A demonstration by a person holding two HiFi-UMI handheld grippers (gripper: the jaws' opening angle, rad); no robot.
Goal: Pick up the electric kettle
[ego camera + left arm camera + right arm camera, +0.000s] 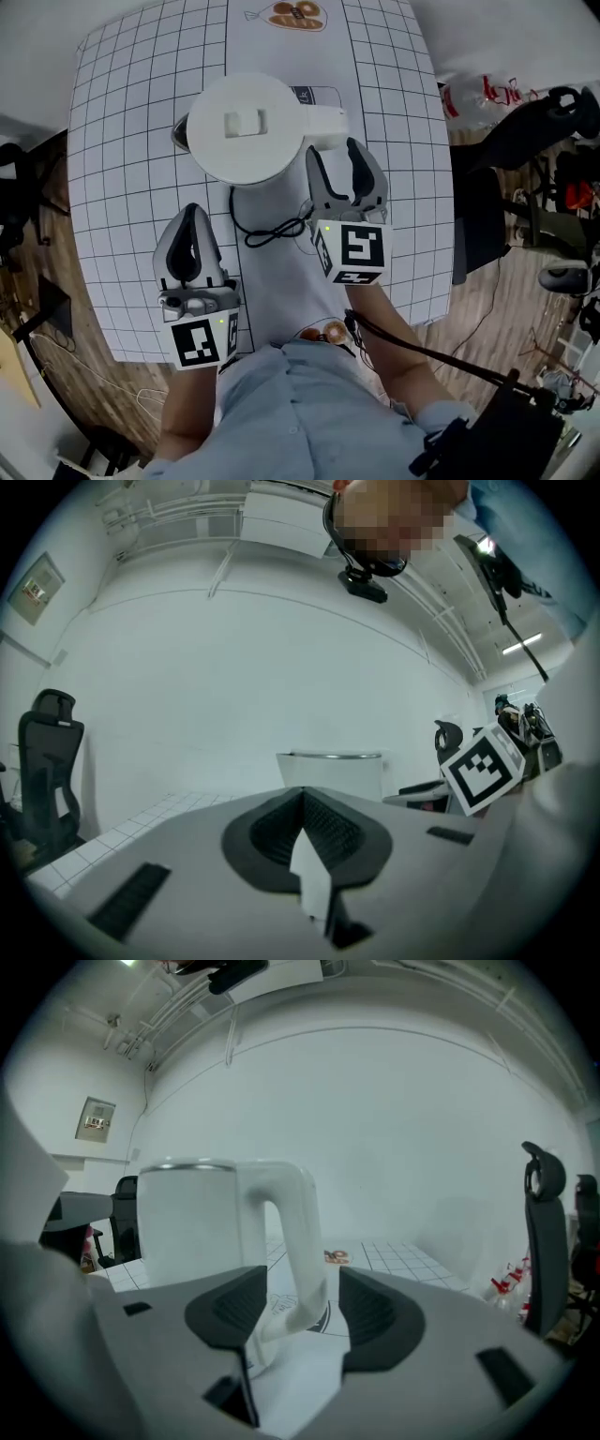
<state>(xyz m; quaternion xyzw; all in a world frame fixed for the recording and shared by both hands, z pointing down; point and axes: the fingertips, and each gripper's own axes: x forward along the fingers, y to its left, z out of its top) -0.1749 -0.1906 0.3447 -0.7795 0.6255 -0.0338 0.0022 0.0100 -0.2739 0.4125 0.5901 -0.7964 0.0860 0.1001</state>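
Right claw (300, 1296) wide at kettle handle (300, 1232) (cord (267, 232): head view only) | left claw (303, 803) closed

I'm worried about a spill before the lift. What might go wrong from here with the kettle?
1. The right gripper is open, its jaws just short of the handle; closing now may pinch only its edge and slip.
2. The black cord loops beside that gripper and may snag or drag when the kettle rises.
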